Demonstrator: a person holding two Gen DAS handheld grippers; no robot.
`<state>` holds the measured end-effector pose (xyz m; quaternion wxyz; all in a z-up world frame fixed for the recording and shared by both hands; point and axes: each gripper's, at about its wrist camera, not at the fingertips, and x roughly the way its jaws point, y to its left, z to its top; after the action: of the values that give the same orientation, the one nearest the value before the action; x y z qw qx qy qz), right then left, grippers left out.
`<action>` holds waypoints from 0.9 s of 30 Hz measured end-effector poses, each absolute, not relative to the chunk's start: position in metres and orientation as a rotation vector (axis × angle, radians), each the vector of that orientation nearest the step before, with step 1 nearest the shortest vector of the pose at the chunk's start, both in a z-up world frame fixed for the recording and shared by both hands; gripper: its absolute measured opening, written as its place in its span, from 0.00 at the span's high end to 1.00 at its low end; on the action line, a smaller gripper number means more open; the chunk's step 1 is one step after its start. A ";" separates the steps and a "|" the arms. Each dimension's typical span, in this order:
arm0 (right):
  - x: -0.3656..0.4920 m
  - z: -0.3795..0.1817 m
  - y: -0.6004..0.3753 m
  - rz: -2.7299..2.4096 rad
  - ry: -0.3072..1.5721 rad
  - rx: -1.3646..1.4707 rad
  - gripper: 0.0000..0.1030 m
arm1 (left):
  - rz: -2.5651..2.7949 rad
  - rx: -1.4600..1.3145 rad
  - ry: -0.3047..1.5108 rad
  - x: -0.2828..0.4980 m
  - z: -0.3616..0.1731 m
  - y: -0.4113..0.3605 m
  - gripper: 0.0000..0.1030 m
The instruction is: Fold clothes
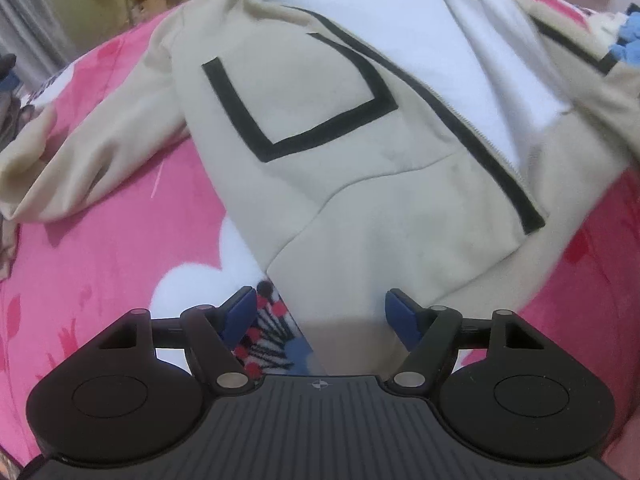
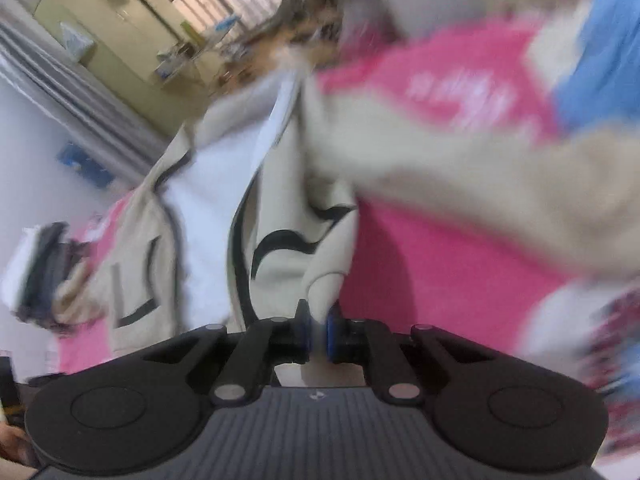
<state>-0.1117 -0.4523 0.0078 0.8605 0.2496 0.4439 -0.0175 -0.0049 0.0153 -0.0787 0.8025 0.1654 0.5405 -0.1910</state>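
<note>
A beige zip jacket (image 1: 320,128) with black trim and a white lining lies spread on a pink blanket (image 1: 100,248). Its front is unzipped and one sleeve (image 1: 80,148) stretches to the left. My left gripper (image 1: 320,312) stands open just above the jacket's bottom hem, a blue pad on either side of the hem corner, not pressing on it. In the blurred right wrist view, my right gripper (image 2: 318,330) is shut on a fold of the jacket's (image 2: 280,200) beige edge, and the cloth rises from between the blue pads. The other sleeve (image 2: 500,192) crosses the upper right.
The pink blanket (image 2: 440,280) carries white and patterned patches (image 1: 264,332). Blue cloth (image 1: 628,44) lies at the far right edge. A dark bundle (image 2: 44,268) sits at the left. Shelves and a curtain (image 2: 100,92) stand beyond the bed.
</note>
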 end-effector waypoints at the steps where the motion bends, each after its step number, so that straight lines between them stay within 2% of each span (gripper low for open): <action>1: -0.116 0.011 -0.461 -0.084 0.942 0.508 0.92 | -0.411 0.352 1.167 -0.004 -0.081 0.015 0.30; 4: -0.114 -0.006 -0.479 -0.215 1.021 0.393 0.88 | -0.409 0.345 1.180 -0.004 -0.085 0.015 0.30; 5: -0.110 -0.018 -0.480 -0.260 1.047 0.333 0.84 | -0.409 0.341 1.183 -0.004 -0.085 0.016 0.30; 7: -0.114 -0.032 -0.482 -0.331 1.060 0.244 0.67 | -0.411 0.333 1.183 -0.005 -0.083 0.018 0.30; 8: -0.116 -0.032 -0.482 -0.355 1.050 0.232 0.65 | -0.414 0.329 1.181 -0.005 -0.082 0.020 0.30; 15: -0.138 0.031 -0.445 -0.476 0.713 0.009 0.59 | -0.423 0.271 1.180 -0.002 -0.082 0.029 0.30; 17: -0.132 0.042 -0.428 -0.369 0.653 0.032 0.58 | -0.421 0.254 1.184 -0.001 -0.084 0.030 0.30; 21: -0.084 0.031 -0.376 0.103 0.749 0.155 0.59 | -0.429 0.233 1.182 -0.002 -0.083 0.033 0.30; 27: 0.004 -0.031 -0.290 0.559 1.011 0.348 0.59 | -0.440 0.187 1.198 -0.001 -0.087 0.039 0.31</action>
<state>0.0044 -0.2904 -0.0311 0.8233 0.1638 0.4755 0.2631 -0.0009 0.0389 -0.0866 0.7990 0.0873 0.5585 -0.2050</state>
